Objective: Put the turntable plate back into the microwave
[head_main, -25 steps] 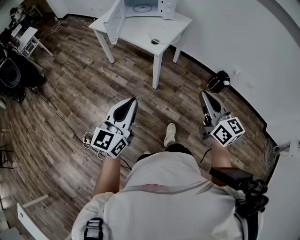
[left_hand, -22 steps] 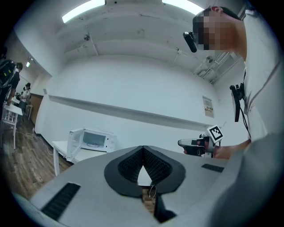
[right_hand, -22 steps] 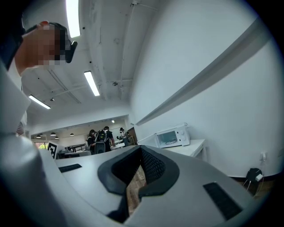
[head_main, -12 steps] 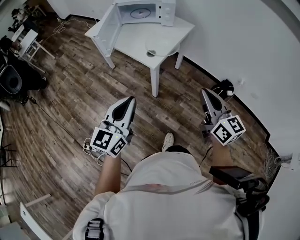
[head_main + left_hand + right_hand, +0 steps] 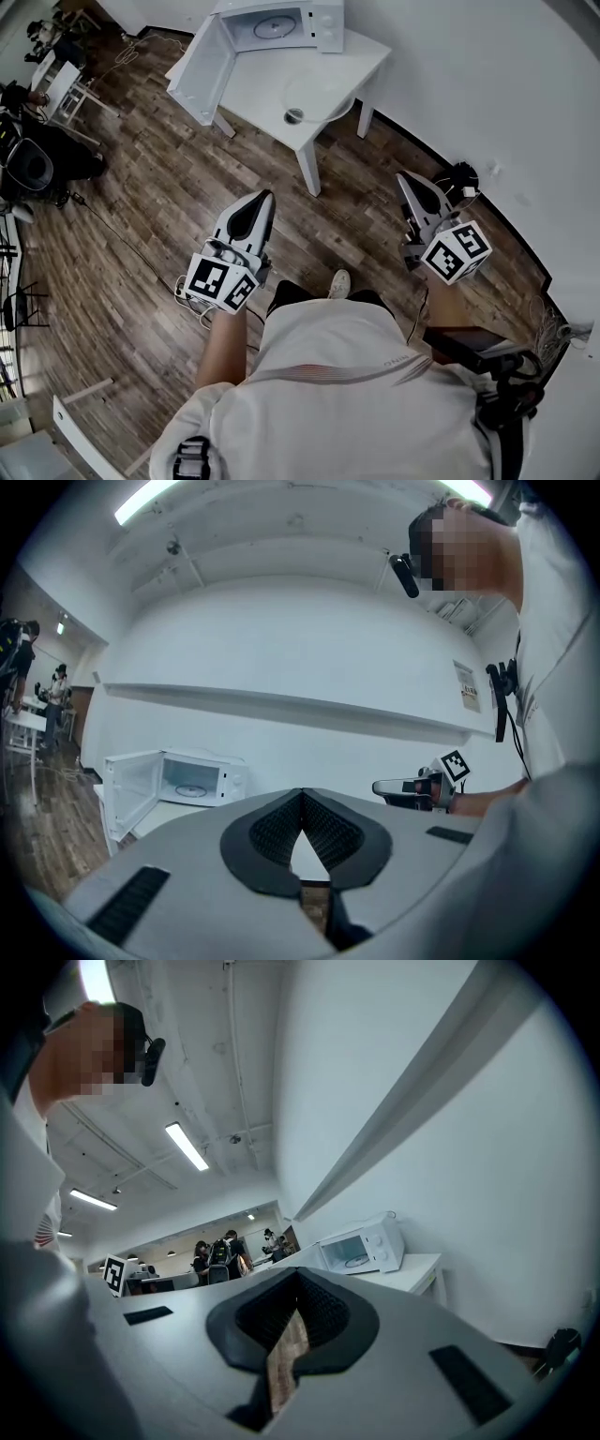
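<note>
While the microwave [image 5: 272, 23] stands open, left tool [image 5: 266, 199] and right tool [image 5: 405, 180] are closed, empty.

Person wears a white short-sleeved shirt [image 5: 328, 412] with a thin red stripe [image 5: 323, 377] across the back, dark trousers [image 5: 292, 294] and a white shoe [image 5: 339, 280]. Left tool [image 5: 263, 199] and right tool [image 5: 405, 178]: pale grey shells, black ribbed pads [image 5: 272, 832], each bearing a black-and-white marker cube [image 5: 221, 281].
</note>
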`<action>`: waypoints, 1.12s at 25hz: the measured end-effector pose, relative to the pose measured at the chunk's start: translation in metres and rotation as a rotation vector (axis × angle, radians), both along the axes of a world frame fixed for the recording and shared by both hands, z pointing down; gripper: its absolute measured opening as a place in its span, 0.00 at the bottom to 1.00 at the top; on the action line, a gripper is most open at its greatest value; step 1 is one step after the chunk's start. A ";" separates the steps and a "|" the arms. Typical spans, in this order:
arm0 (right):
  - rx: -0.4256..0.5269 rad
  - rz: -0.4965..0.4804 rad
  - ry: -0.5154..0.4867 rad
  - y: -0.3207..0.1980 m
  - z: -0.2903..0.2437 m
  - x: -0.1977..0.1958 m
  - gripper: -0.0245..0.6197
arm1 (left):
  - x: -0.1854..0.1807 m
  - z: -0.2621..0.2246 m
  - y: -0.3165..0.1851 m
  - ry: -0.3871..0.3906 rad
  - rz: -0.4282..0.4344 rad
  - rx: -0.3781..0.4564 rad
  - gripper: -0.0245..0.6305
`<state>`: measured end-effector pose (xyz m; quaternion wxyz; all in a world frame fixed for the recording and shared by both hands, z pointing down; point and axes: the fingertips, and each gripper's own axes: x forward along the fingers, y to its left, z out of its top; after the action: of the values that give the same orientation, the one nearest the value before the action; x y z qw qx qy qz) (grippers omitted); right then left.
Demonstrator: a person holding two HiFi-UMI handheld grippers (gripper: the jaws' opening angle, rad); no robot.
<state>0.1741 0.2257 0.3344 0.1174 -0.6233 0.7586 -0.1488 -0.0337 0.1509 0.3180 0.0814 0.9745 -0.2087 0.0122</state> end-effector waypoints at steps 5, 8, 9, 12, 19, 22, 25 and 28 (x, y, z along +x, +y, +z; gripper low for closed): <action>0.011 -0.008 -0.011 -0.005 -0.002 0.004 0.04 | 0.010 -0.007 -0.008 -0.001 0.005 0.015 0.05; 0.012 -0.001 -0.007 -0.010 -0.002 0.009 0.04 | 0.017 -0.006 -0.015 0.006 0.015 0.014 0.05; 0.009 0.004 -0.003 -0.013 -0.001 0.010 0.04 | 0.019 -0.006 -0.018 0.009 0.020 0.012 0.05; 0.000 0.022 0.014 -0.021 -0.005 0.013 0.04 | 0.024 -0.005 -0.029 0.022 0.040 0.005 0.05; -0.020 0.054 0.023 -0.068 0.007 0.040 0.04 | 0.057 0.009 -0.085 0.042 0.077 -0.007 0.05; -0.025 0.066 0.027 -0.095 0.008 0.044 0.04 | 0.064 0.013 -0.116 0.046 0.091 -0.015 0.05; -0.038 0.076 0.026 -0.125 0.007 0.045 0.04 | 0.068 0.013 -0.151 0.047 0.105 -0.017 0.05; -0.046 0.092 0.015 -0.161 0.006 0.046 0.04 | 0.070 0.013 -0.188 0.050 0.120 -0.020 0.05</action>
<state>0.2200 0.0644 0.3403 0.1042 -0.6613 0.7263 -0.1558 0.0362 -0.0373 0.3309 0.0955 0.9844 -0.1475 -0.0052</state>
